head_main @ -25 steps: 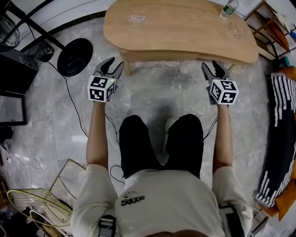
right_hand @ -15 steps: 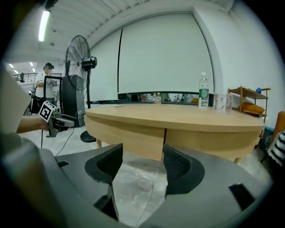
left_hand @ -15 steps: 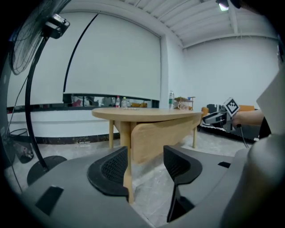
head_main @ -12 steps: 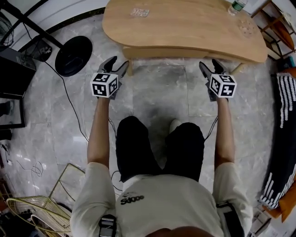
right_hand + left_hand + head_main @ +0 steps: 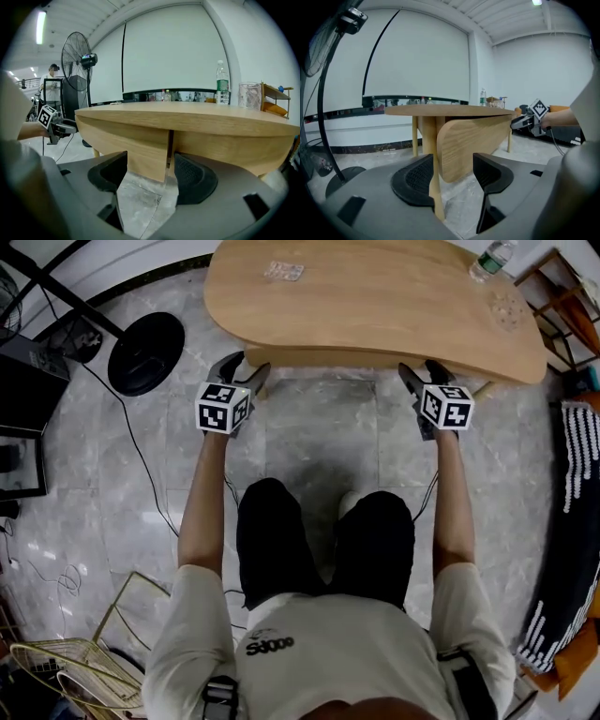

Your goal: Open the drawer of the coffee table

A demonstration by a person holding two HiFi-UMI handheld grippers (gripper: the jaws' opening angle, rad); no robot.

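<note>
The wooden coffee table (image 5: 375,292) fills the top of the head view. Its drawer front (image 5: 328,357) runs under the near edge. My left gripper (image 5: 241,366) sits at the drawer's left end, next to a table leg (image 5: 436,192). In the left gripper view the rounded end of the drawer front (image 5: 473,138) shows ahead, in line with the jaws of this gripper (image 5: 450,173). My right gripper (image 5: 421,373) sits at the drawer's right end (image 5: 140,145), which appears between this gripper's (image 5: 150,173) fingers. Both grippers' jaws have just been opening, and no pad presses on anything.
A water bottle (image 5: 494,259), a glass (image 5: 507,306) and a small packet (image 5: 283,271) stand on the tabletop. A black fan base (image 5: 147,352) with a cable lies on the marble floor at left. A wooden shelf (image 5: 562,296) is at right. The person's legs (image 5: 323,540) are behind the grippers.
Both grippers have moved forward to the table's near edge and now sit at the drawer's two ends. Their jaws stand wider than before.
</note>
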